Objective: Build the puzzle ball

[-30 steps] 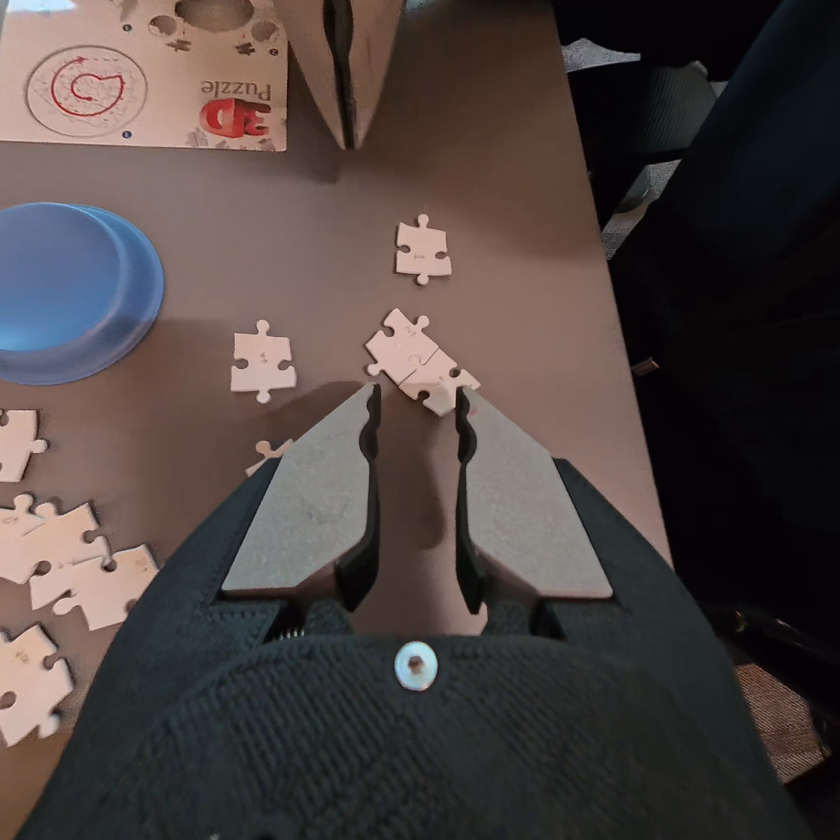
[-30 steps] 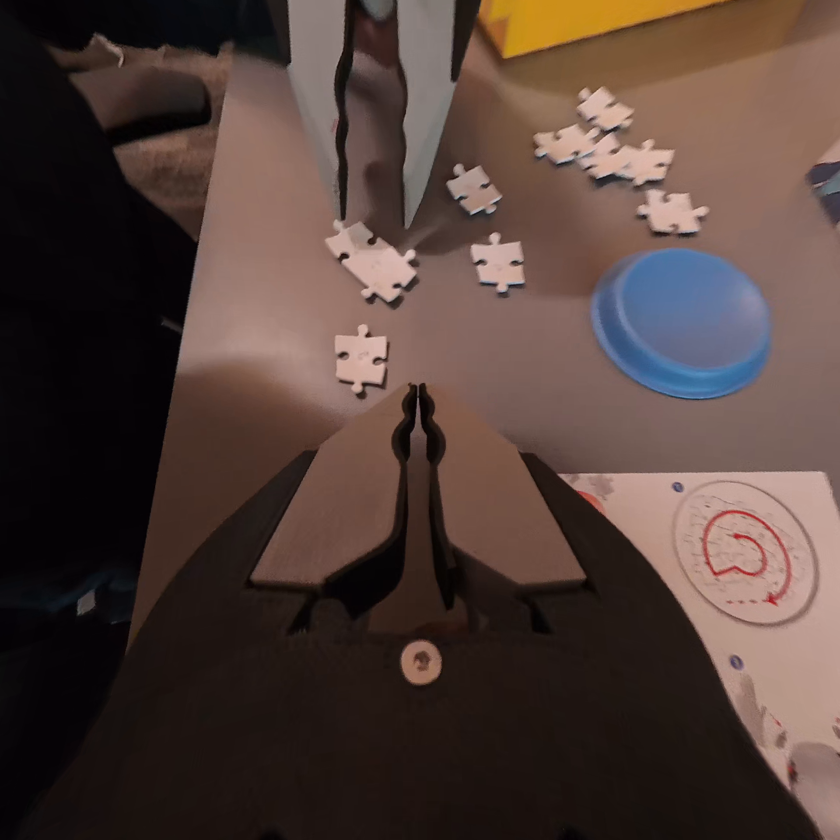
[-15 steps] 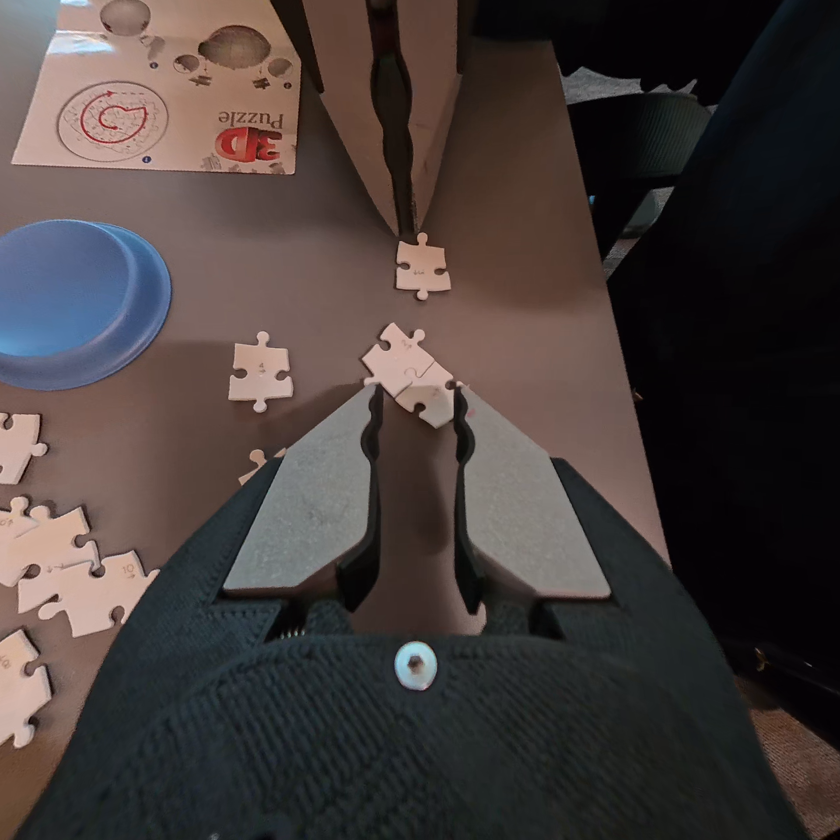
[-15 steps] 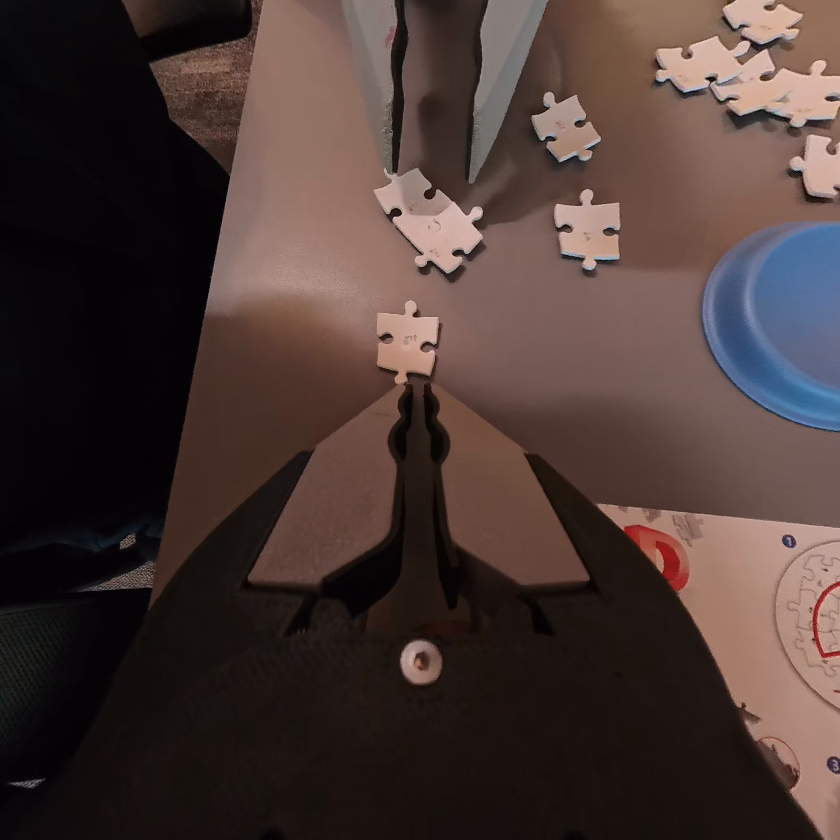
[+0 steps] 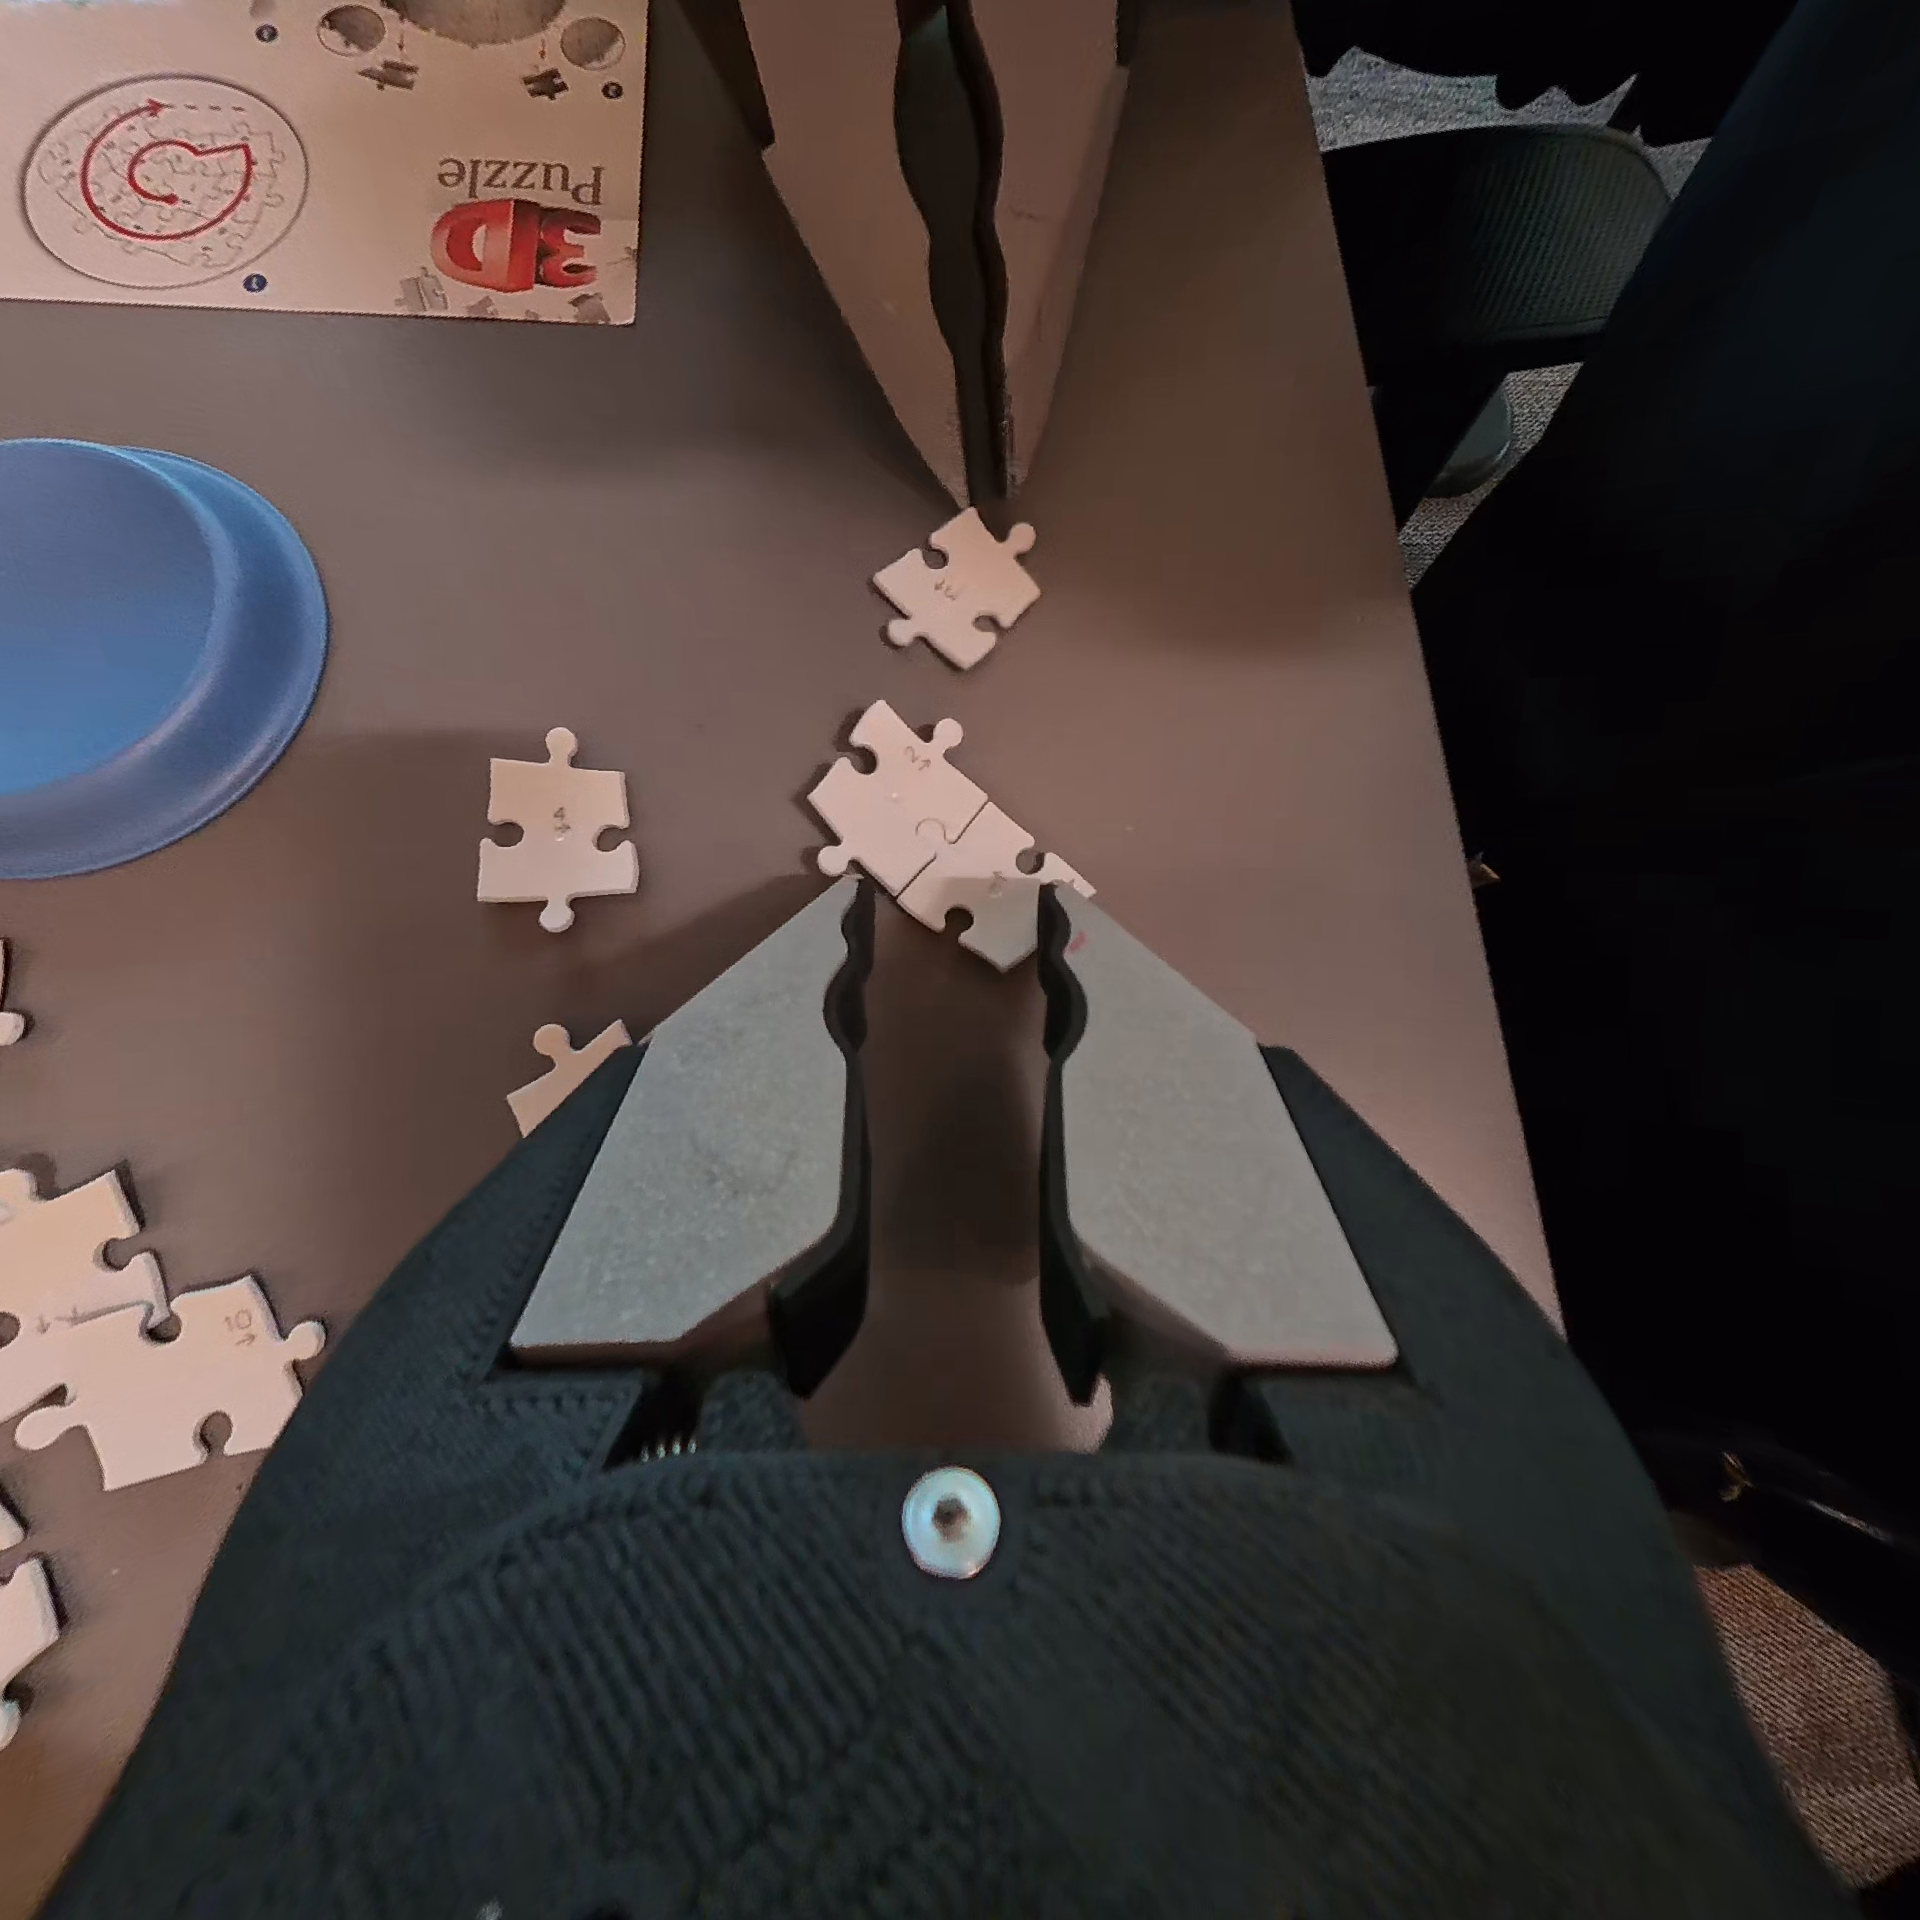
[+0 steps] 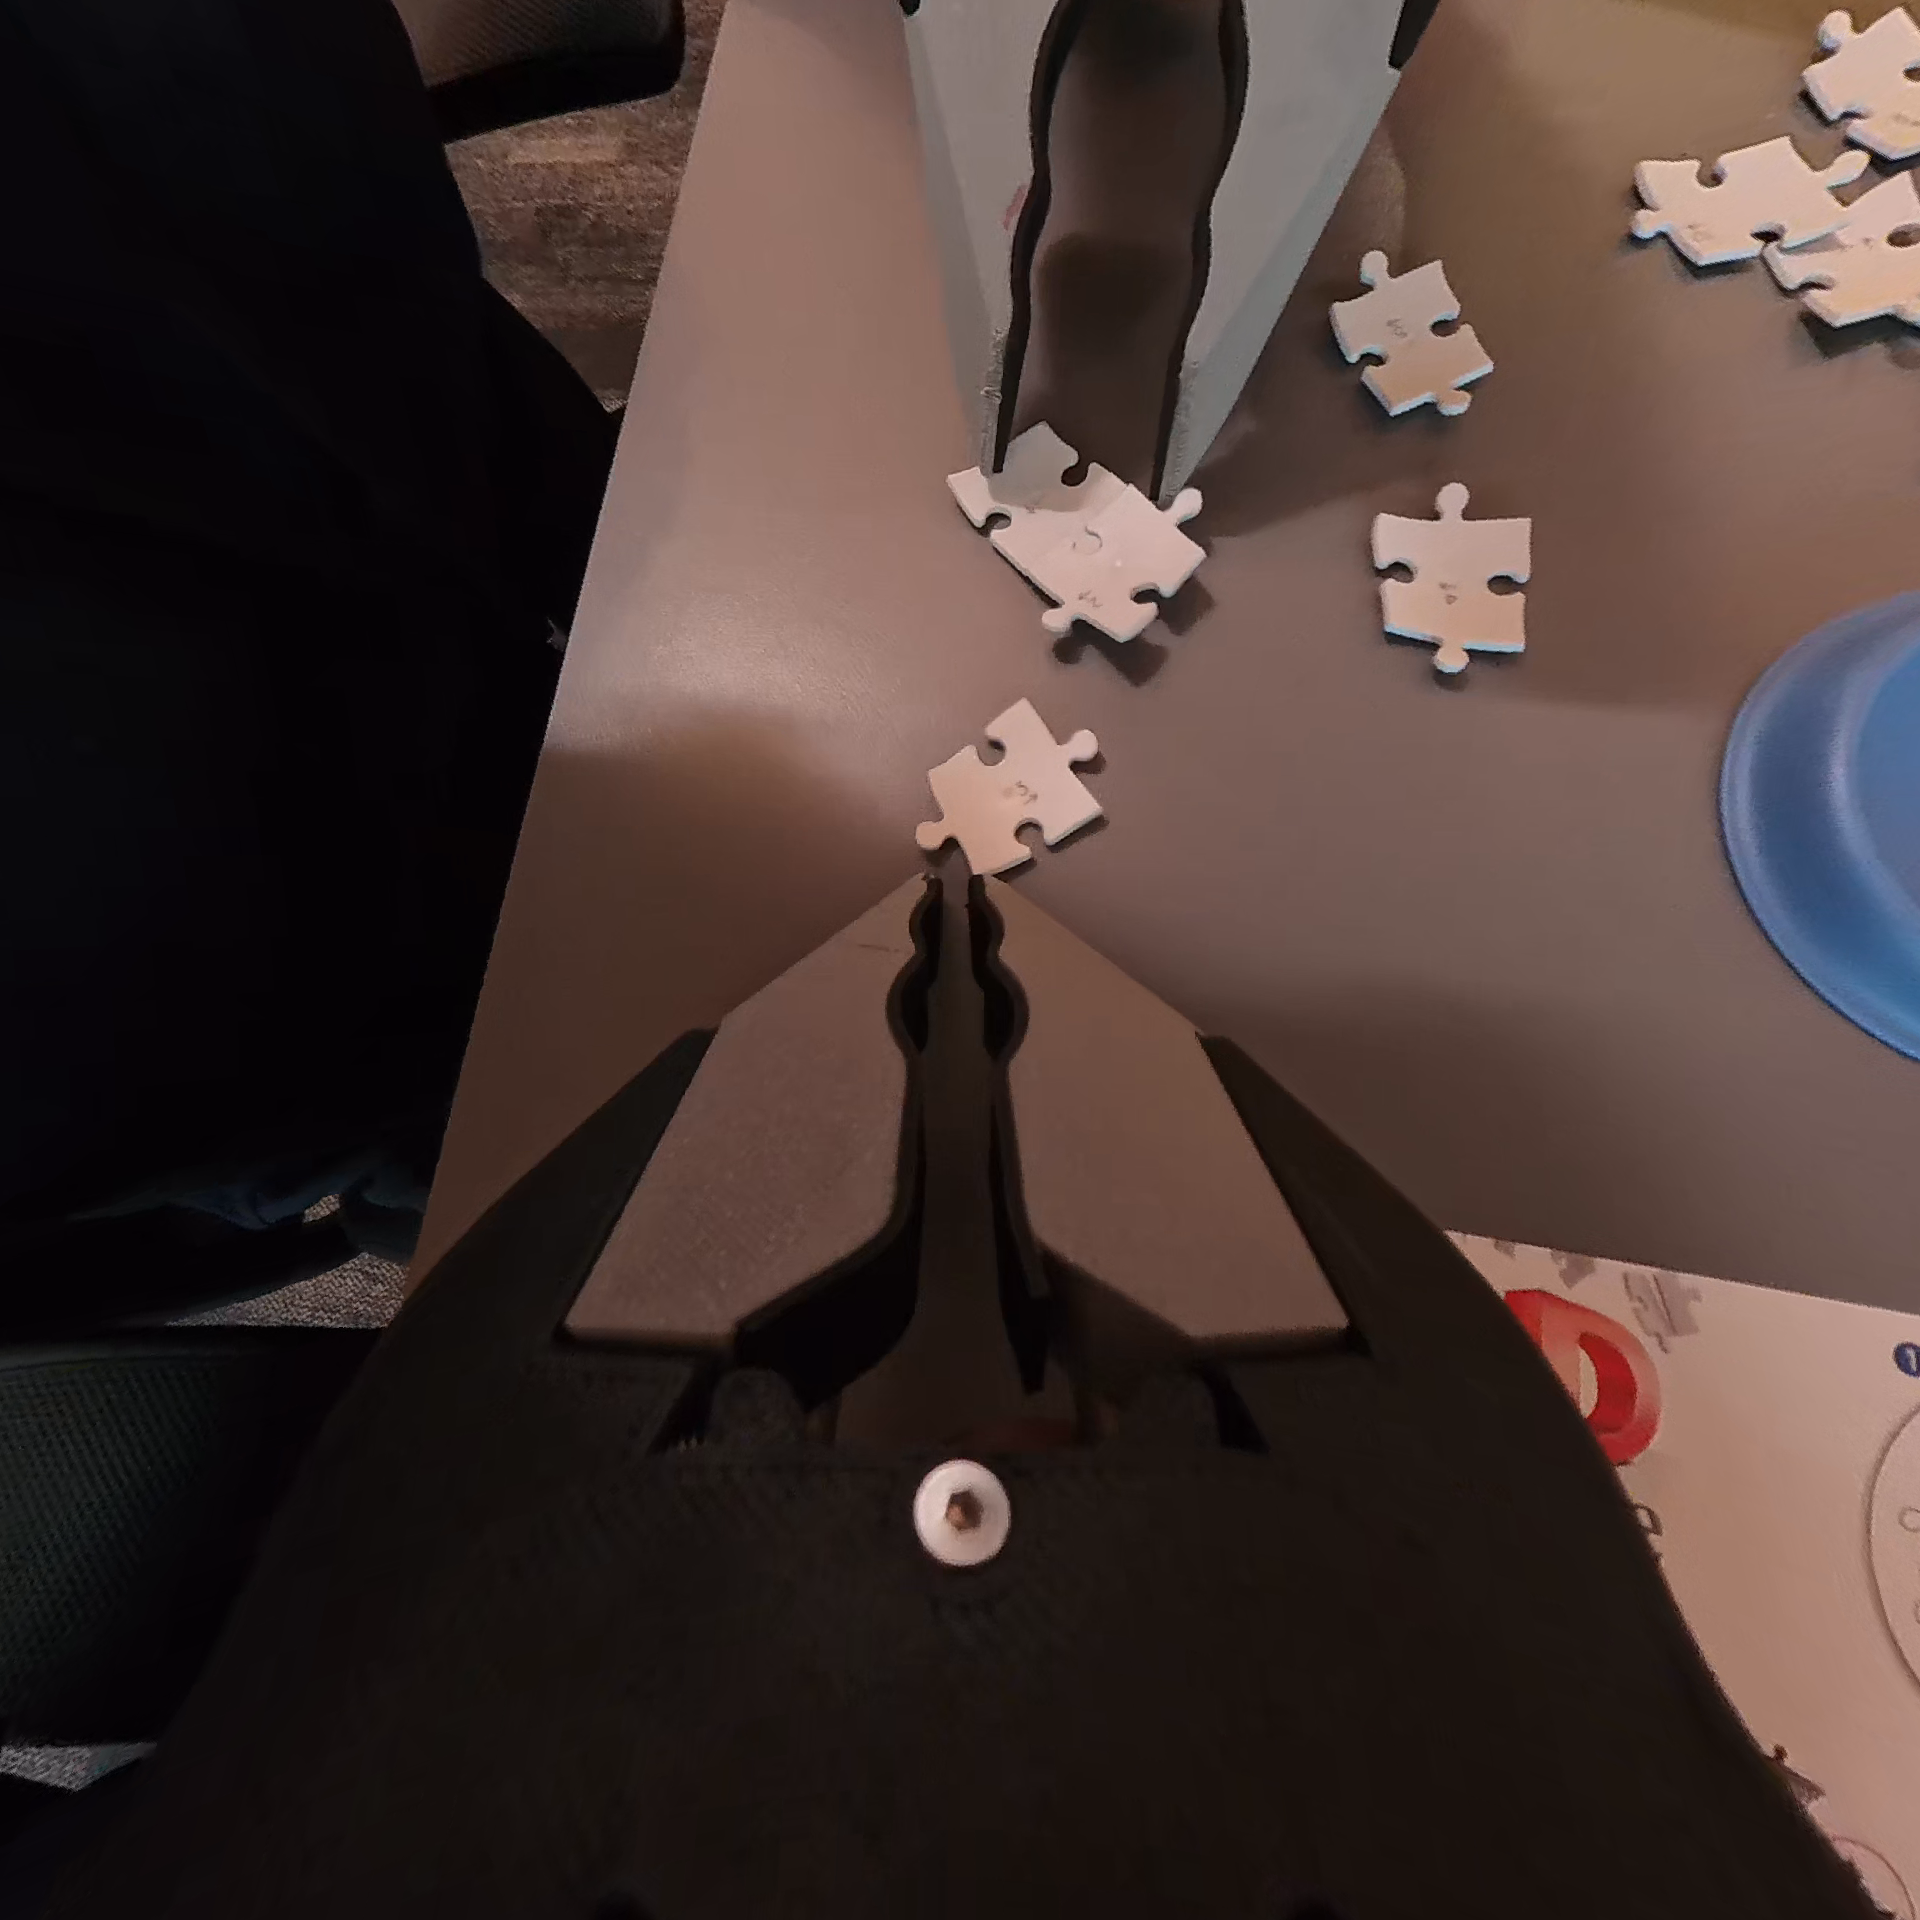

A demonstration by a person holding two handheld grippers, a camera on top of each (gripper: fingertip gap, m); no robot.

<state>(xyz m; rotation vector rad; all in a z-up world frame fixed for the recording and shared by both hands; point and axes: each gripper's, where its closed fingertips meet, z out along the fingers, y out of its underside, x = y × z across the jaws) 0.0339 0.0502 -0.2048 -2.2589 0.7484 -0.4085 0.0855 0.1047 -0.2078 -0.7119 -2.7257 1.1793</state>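
White puzzle pieces lie on a dark table. A joined pair (image 5: 914, 821) lies just past my open left gripper (image 5: 951, 899), whose fingertips rest at the pair's near edge. In the right wrist view the pair (image 6: 1091, 545) lies under the left gripper (image 6: 1091, 457). A single piece (image 6: 1013, 795) lies turned diagonally, its near corner touching the tips of my shut, empty right gripper (image 6: 951, 883). In the left wrist view the single piece (image 5: 961, 592) lies a short gap beyond the pair, with the right gripper (image 5: 982, 499) at its far corner.
A blue dish (image 5: 135, 655) lies upside down on the left. An instruction sheet (image 5: 312, 156) lies at the far left corner. Loose pieces (image 5: 559, 826) (image 6: 1411, 338) and a cluster (image 5: 135, 1371) lie to the left. The table edge (image 5: 1434, 831) runs close on the right, with a dark chair beyond.
My right gripper has advanced against the single piece, which has turned diagonally and slid a little toward the joined pair. My left gripper has stayed open at the pair.
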